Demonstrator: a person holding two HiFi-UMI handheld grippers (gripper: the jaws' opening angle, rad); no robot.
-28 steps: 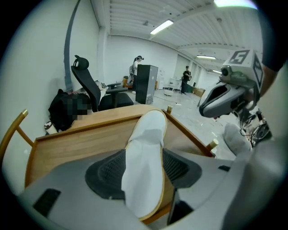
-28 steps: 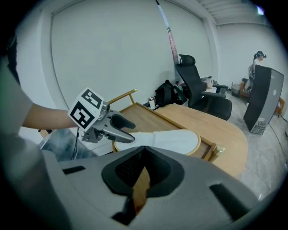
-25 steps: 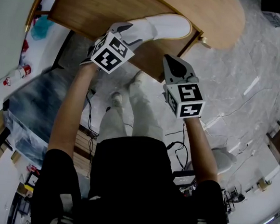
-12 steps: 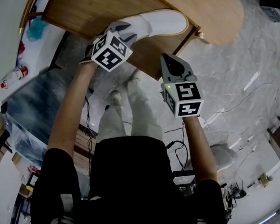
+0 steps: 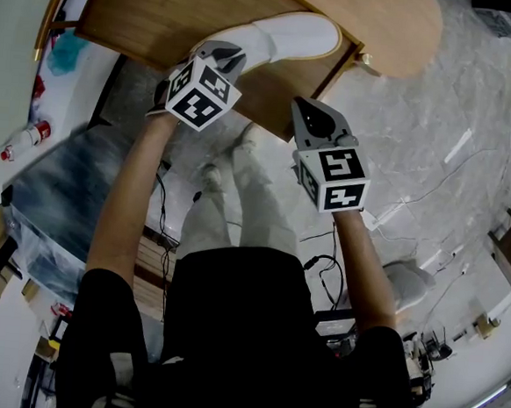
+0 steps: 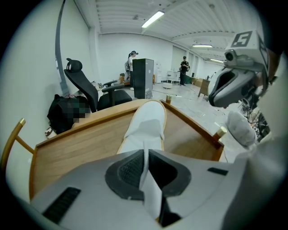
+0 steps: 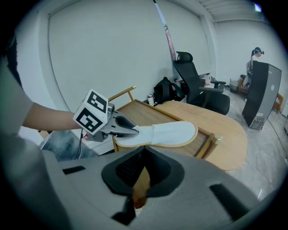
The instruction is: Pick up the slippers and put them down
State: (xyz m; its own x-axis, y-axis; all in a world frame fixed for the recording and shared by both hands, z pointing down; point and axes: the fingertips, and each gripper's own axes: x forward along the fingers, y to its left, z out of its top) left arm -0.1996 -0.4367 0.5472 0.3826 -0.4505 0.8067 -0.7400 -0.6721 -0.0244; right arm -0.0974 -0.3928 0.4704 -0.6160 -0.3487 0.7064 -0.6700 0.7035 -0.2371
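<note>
A white slipper (image 5: pixel 291 36) with a tan sole edge lies on a wooden tray-like top (image 5: pixel 147 14). My left gripper (image 5: pixel 221 57) is at its heel end. Its jaws have just been closing, and a white strip of the slipper (image 6: pixel 146 126) is now pinched between them at my left gripper (image 6: pixel 147 177). The right gripper view shows the slipper (image 7: pixel 173 134) lying flat with the left gripper (image 7: pixel 131 130) on its near end. My right gripper (image 5: pixel 317 123) hovers to the right of the tray's corner, shut and holding nothing; only wood colour shows through the slit at my right gripper (image 7: pixel 140 184).
A round-ended wooden table (image 7: pixel 225 126) stands beyond the tray, whose corner post has a brass knob (image 7: pixel 215 139). A black office chair (image 7: pixel 198 85), a black bag (image 7: pixel 164 92) and a dark cabinet (image 7: pixel 263 94) stand behind. Cables and a pale object (image 5: pixel 407 290) lie on the marble floor.
The left gripper's jaws, open around the slipper's heel a second ago, have closed onto it. Both hands stay about where they were.
</note>
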